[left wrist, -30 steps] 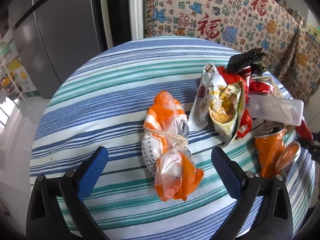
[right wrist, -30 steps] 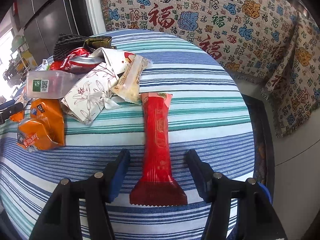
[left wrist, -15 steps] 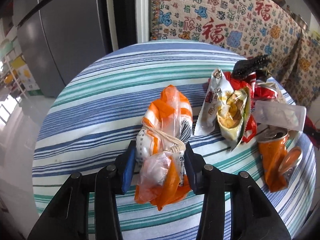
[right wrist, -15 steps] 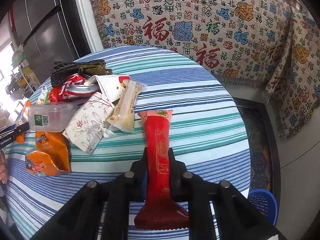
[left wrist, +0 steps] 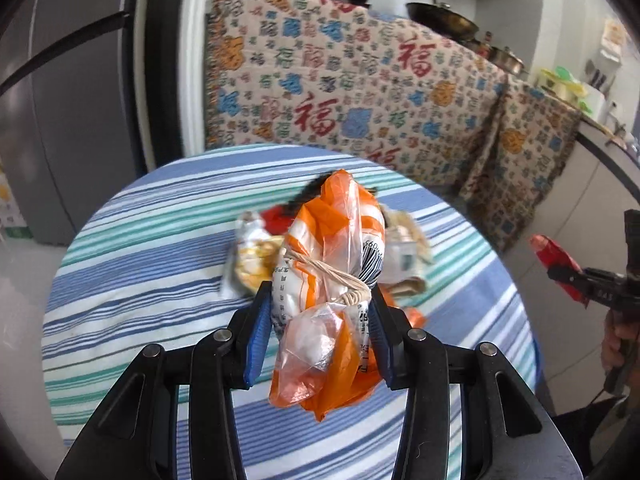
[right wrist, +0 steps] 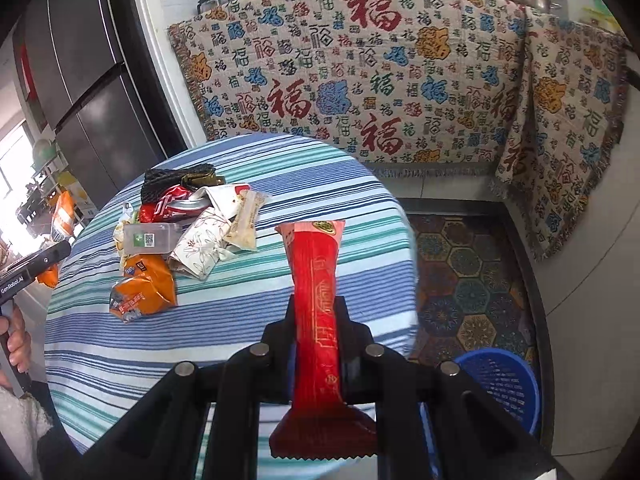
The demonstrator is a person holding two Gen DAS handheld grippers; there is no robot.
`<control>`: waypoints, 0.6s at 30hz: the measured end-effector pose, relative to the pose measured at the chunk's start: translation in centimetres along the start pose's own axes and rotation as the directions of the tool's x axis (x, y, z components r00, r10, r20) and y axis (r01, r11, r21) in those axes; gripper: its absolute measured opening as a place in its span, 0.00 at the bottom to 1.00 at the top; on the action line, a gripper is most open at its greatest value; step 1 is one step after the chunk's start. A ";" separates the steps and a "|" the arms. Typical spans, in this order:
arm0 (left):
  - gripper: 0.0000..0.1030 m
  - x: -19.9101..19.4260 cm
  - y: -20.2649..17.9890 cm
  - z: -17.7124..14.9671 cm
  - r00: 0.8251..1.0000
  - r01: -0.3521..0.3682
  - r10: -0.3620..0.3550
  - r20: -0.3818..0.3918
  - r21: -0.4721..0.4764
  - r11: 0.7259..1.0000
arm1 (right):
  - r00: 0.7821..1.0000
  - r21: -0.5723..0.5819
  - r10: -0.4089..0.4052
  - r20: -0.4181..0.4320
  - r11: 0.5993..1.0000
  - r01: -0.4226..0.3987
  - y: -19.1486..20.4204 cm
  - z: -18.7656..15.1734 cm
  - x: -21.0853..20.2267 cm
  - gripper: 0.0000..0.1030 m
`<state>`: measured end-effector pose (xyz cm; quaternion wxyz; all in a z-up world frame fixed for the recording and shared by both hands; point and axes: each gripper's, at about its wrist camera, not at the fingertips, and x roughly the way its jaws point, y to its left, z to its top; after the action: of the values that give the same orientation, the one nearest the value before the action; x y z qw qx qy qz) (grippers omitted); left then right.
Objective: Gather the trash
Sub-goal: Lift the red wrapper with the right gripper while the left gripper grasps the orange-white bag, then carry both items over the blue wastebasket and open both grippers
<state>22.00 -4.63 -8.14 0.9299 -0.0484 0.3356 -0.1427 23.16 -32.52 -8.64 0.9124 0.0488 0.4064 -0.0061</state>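
My left gripper [left wrist: 320,320] is shut on a tied orange and white plastic bag [left wrist: 332,272] and holds it above the round striped table [left wrist: 132,264]. My right gripper [right wrist: 318,324] is shut on a long red snack wrapper [right wrist: 320,308], lifted off the table; that wrapper also shows at the far right of the left wrist view [left wrist: 558,264]. A pile of trash stays on the table: an orange packet [right wrist: 146,288], a clear plastic box [right wrist: 150,238], a floral wrapper [right wrist: 202,246], a red can [right wrist: 172,206] and a beige bar wrapper [right wrist: 246,222].
A blue mesh basket [right wrist: 500,384] stands on the floor to the right of the table [right wrist: 224,340], beside a patterned mat [right wrist: 460,280]. A patterned blanket [right wrist: 380,80] covers the furniture behind. A grey fridge [right wrist: 92,80] stands at the left.
Both grippers closed on their items and lifted them off the table. The views rose and pulled back, showing the floor and the blue basket.
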 end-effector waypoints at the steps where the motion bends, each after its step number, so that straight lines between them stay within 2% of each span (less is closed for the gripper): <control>1: 0.44 0.1 -1.8 0.2 1.000 0.030 -0.030 -0.001 0.018 0.999 | 1.000 0.006 -0.016 0.006 1.000 0.016 -0.9 -0.5 -1.0 0.14; 4: 0.44 0.0 -7.4 -0.1 0.990 0.142 -0.141 -0.021 0.065 0.988 | 0.997 0.034 -0.071 0.012 0.997 0.070 -4.2 -1.8 -3.7 0.14; 9: 0.44 1.0 -17.4 -0.9 0.957 0.286 -0.276 -0.085 0.155 0.945 | 0.985 0.094 -0.172 0.003 0.981 0.171 -10.4 -3.7 -6.4 0.14; 14: 0.44 3.0 -26.2 -2.3 0.928 0.367 -0.339 -0.154 0.223 0.903 | 0.974 0.171 -0.227 -0.021 0.959 0.227 -15.7 -6.2 -6.8 0.14; 18: 0.44 6.3 -30.5 -3.5 0.911 0.401 -0.358 -0.205 0.231 0.887 | 0.971 0.235 -0.229 -0.063 0.942 0.238 -19.8 -8.6 -5.7 0.14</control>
<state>17.27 -35.61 -9.01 0.8525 0.0242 0.3689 -0.3695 11.99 -51.61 -11.80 0.8852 0.1109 0.4215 -0.1625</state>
